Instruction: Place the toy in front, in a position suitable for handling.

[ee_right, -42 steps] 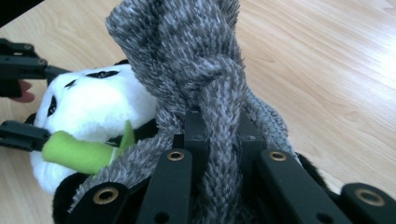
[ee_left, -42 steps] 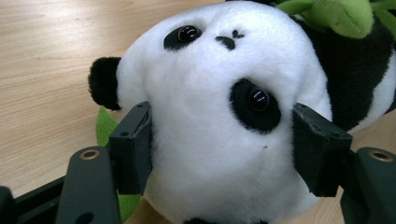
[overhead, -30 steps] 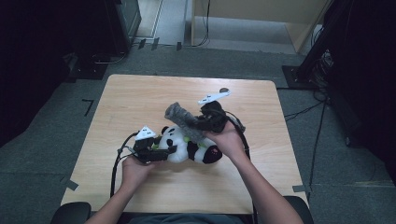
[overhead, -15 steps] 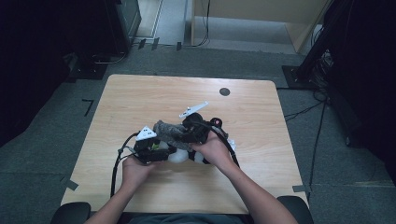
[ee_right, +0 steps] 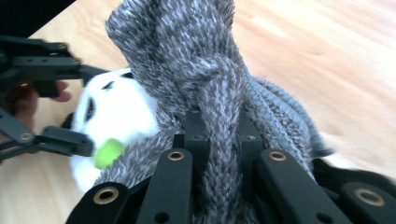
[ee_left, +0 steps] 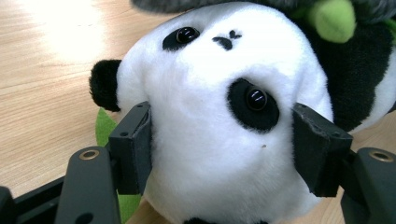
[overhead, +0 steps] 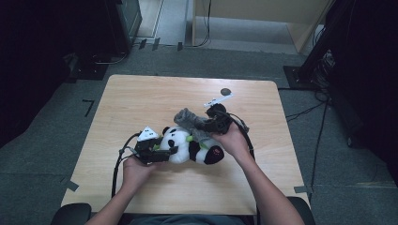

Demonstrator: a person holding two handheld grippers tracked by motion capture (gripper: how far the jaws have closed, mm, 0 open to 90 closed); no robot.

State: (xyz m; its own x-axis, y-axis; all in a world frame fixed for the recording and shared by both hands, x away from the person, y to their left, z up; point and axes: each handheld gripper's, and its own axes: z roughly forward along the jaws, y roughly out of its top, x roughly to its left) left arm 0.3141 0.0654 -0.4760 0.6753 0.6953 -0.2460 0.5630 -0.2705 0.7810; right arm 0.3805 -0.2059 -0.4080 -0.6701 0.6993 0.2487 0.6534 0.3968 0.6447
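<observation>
Two grippers share the work: the left gripper (ee_left: pixel 219 158) clamps the panda (ee_left: pixel 224 121) by its head, the right gripper (ee_right: pixel 219 140) pinches the grey scarf (ee_right: pixel 205 79) just above it.

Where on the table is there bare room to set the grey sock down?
Bare wood lies behind the panda, up to the far edge by the dark dot, and along the table's left side. It is crowded mid-table, where the left gripper, right gripper and grey sock meet.
</observation>
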